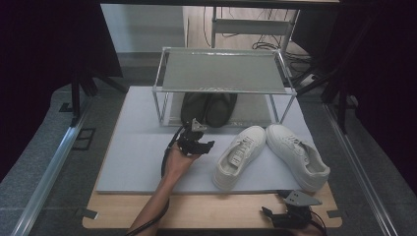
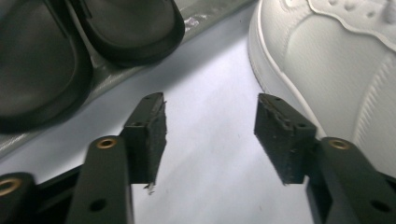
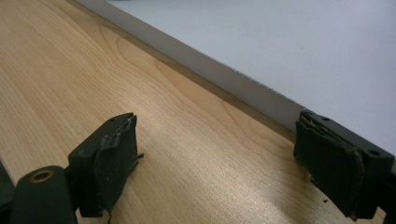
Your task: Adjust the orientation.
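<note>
Under the wire shelf sit dark, rounded shoes — left claw apart, empty, nearby.

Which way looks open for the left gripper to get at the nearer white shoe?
Probably a free one: the left gripper hangs open and empty over bare mat, and the nearer white shoe lies just beside it with nothing between. The dark shoes sit behind, under the rack.

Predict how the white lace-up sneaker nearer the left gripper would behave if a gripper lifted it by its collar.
The white lace-up sneaker would probably keep its shape: its thick sole and stitched upper look firm. It may tilt toe-down, since most of its length lies ahead of the collar. The smooth upper could slip between narrow pads.
</note>
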Motion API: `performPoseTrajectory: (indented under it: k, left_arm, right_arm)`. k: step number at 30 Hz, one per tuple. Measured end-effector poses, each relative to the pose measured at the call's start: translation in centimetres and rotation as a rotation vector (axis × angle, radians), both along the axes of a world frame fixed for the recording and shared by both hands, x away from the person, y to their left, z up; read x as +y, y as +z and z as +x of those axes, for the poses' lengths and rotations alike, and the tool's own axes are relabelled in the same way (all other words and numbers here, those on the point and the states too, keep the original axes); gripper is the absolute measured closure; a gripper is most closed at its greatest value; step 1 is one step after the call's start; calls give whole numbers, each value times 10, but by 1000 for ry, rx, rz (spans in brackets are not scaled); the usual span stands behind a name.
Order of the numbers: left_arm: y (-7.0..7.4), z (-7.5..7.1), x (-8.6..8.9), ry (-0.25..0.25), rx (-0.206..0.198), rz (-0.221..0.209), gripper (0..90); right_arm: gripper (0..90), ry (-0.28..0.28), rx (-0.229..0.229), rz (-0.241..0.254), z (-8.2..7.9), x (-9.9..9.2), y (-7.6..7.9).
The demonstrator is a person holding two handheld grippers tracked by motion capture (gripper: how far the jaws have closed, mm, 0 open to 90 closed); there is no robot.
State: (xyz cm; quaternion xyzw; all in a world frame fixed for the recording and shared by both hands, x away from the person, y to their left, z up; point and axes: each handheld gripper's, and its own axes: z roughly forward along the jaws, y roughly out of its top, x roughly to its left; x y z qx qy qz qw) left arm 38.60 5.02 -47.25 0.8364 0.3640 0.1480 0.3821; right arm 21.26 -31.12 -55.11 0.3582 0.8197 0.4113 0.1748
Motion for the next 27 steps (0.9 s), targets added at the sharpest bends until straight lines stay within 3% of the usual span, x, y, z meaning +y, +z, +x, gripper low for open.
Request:
performPoseTrajectory:
  k: [14, 18, 22, 27]
  left_arm:
    - [5, -28, 25, -5, 28, -32, 213]
    - [3, -38, 34, -1, 32, -39, 181]
    - [1, -50, 45, 3, 45, -73, 175]
    - [-1, -63, 52, 4, 28, -42, 164]
  right_arm:
    - [135, -3, 0, -3, 0, 0, 0]
    - [135, -3, 0, -3, 0, 0, 0]
    - [135, -4, 1, -4, 0, 1, 0]
    - [135, -5, 0, -6, 0, 1, 0]
